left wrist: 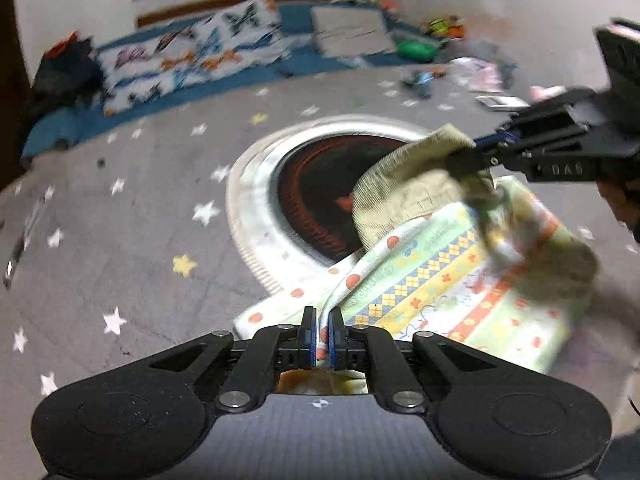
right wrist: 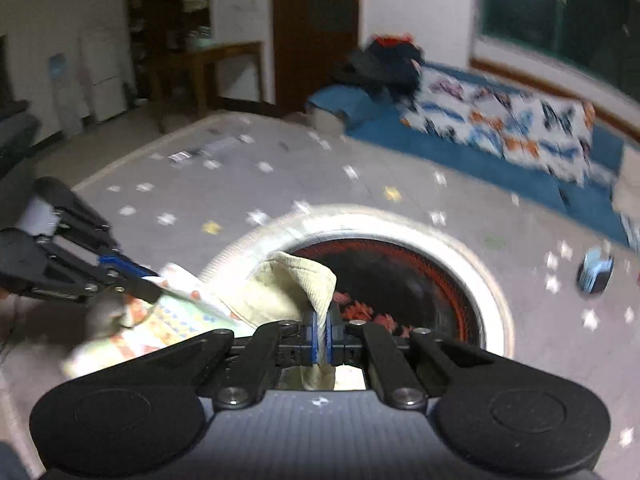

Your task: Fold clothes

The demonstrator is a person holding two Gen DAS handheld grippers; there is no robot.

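left claw (left wrist: 322, 330) clenched on the patterned garment's (left wrist: 440, 284) hem; right claw (right wrist: 322, 334) clenched on its ribbed yellow-green edge (right wrist: 280, 284); the garment hangs stretched between them over a grey star-print rug (left wrist: 140, 208); beyond, a butterfly-print quilt (left wrist: 188, 52).

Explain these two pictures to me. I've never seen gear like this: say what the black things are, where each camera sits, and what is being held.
There is no robot here. A person holds a two-finger clamp in each hand, with a wide-angle camera on each looking along its fingers. One picture comes from the left gripper, the other from the right gripper; each also shows in the other's view. Both are shut on the same patterned garment, a small piece with a ribbed pale-green band, lifted between them. Below lies a grey star-printed mat with a round dark design ringed in white. Behind is a blue mattress with a butterfly quilt. Both pictures are blurred.
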